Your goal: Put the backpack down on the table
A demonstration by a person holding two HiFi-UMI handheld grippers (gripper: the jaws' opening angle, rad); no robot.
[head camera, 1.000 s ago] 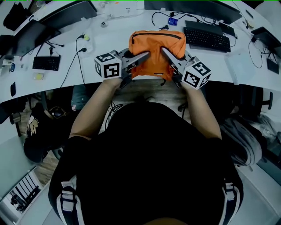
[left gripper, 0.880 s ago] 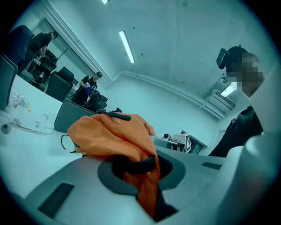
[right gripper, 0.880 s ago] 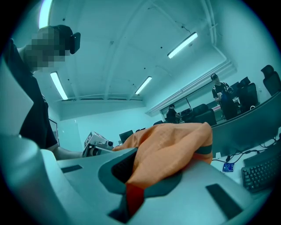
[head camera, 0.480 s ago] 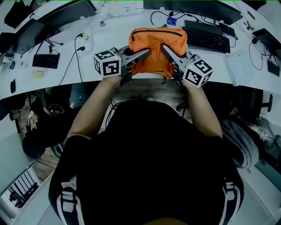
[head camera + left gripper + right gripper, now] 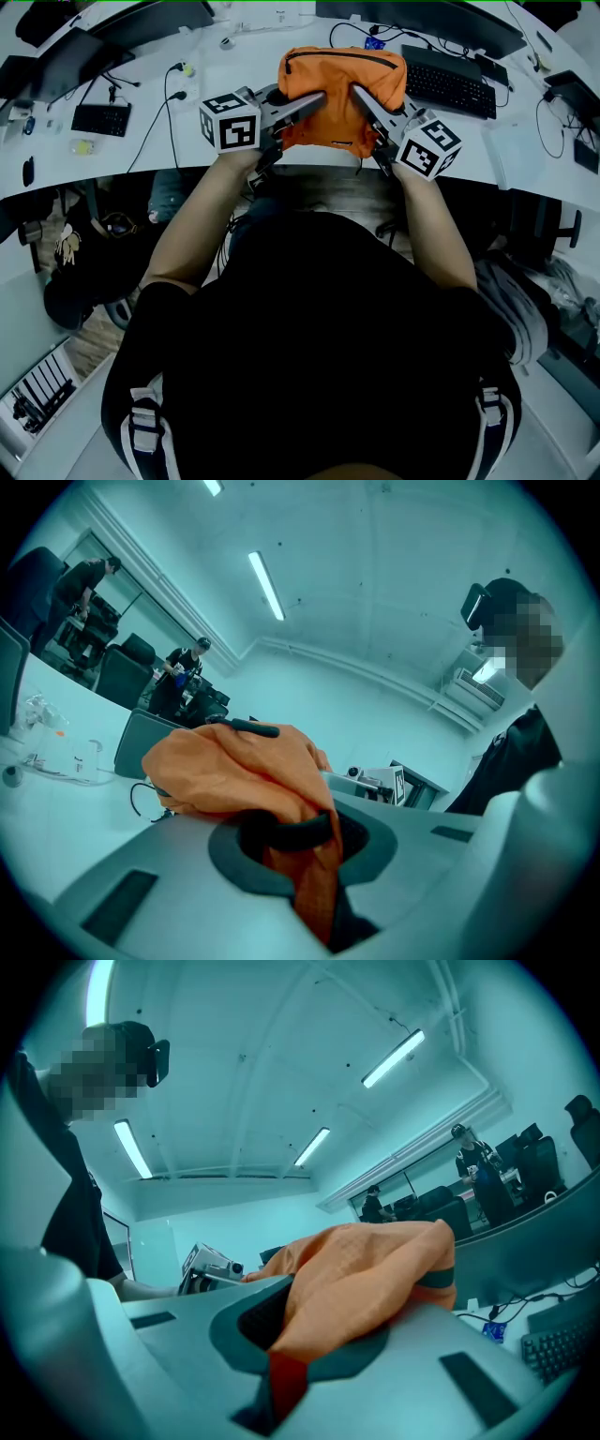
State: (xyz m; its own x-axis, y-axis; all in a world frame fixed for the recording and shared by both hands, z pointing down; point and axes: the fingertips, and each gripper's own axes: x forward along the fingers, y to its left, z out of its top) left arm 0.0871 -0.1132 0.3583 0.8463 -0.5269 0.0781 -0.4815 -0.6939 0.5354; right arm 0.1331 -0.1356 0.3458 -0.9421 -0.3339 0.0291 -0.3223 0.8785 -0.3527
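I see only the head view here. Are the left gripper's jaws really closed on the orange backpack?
Observer: Yes. In its own view the left gripper pinches the backpack by orange fabric and a black strap.
Operator: And the right one?
Observer: The right gripper is shut on a fold of orange fabric.
Operator: Is anybody else in the room?
Observer: Yes, several people are far behind the backpack.
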